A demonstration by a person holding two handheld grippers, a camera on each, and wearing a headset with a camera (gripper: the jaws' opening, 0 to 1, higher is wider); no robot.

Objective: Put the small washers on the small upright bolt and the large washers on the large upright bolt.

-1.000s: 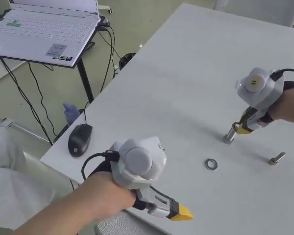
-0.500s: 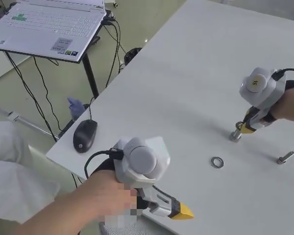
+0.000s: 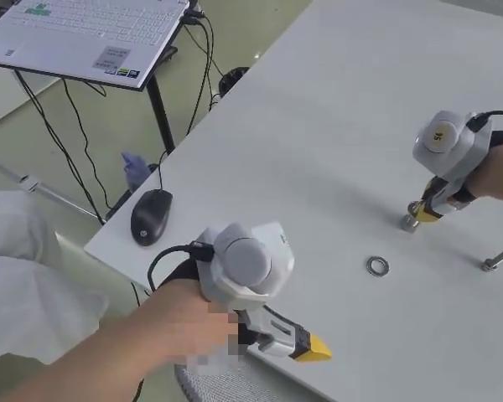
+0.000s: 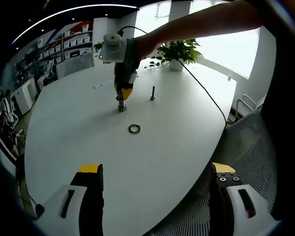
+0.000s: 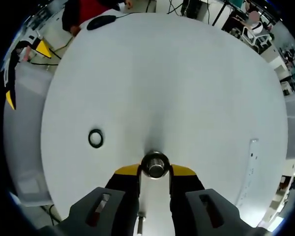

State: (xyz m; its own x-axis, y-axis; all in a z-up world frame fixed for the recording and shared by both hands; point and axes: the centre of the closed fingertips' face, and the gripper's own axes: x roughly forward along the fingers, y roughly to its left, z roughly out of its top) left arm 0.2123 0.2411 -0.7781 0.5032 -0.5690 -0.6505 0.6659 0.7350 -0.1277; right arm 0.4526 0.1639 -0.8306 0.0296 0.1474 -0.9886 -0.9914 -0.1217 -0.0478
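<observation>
The left gripper (image 4: 156, 169) hangs over the near edge of the worktop (image 3: 318, 126). Its jaws are spread wide with nothing in them.

A bit in from that edge lies one loose washer (image 3: 377, 266), flat on the worktop. I cannot tell if it is a big one or a small one, so it could end up on the wrong bolt. It is also thin and flat, so jaws may slip off it and push it away.

Just past the washer stands the big bolt (image 3: 410, 222), well away from every edge. The right gripper (image 3: 425, 212) is right on top of it. Its jaws sit close on both sides of a shiny ring (image 5: 156, 164) at the bolt's top. I cannot tell if they squeeze the ring or have let go. If the ring sits crooked, it may catch on the top and drop off. A sideways pull could tip the bolt over, because I think it only stands there on its own.

The small bolt (image 3: 495, 260) stands further right, near the same hand. It is thin, so a bump from the arm could knock it down
</observation>
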